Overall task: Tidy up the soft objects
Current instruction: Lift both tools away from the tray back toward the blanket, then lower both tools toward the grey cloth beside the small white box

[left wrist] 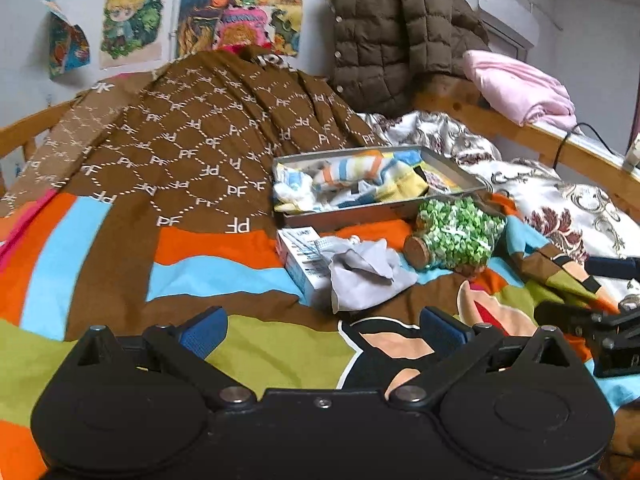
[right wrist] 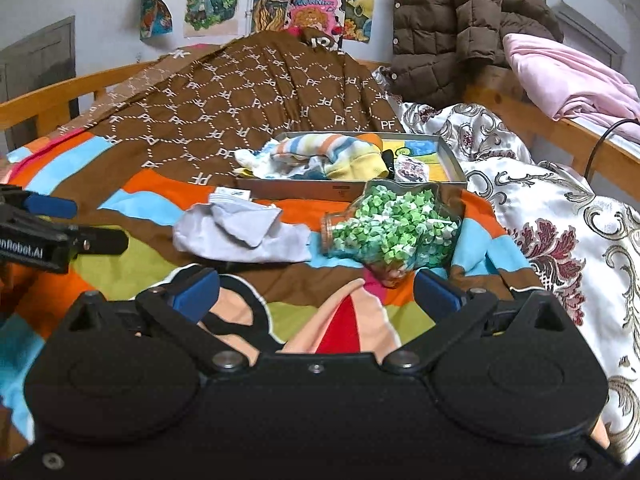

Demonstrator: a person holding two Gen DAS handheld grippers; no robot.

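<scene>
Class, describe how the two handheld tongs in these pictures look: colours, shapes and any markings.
Both tongs are matte black. The left tongs and right tongs each have a broad body with two round housings, silver pivot bolts and angular linkage arms ending in blue textured pads. White lettering ending "Robot.AI" shows on the left tongs' side in the right wrist view. No cables or sleeves are visible.

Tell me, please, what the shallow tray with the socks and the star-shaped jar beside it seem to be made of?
The shallow tray looks like thin sheet metal, a dull grey tin: straight folded walls, faint sheen. The star-shaped jar seems clear glass or hard plastic, since the green and white paper stars show through; its round stopper looks like cork, brown and matte.
</scene>
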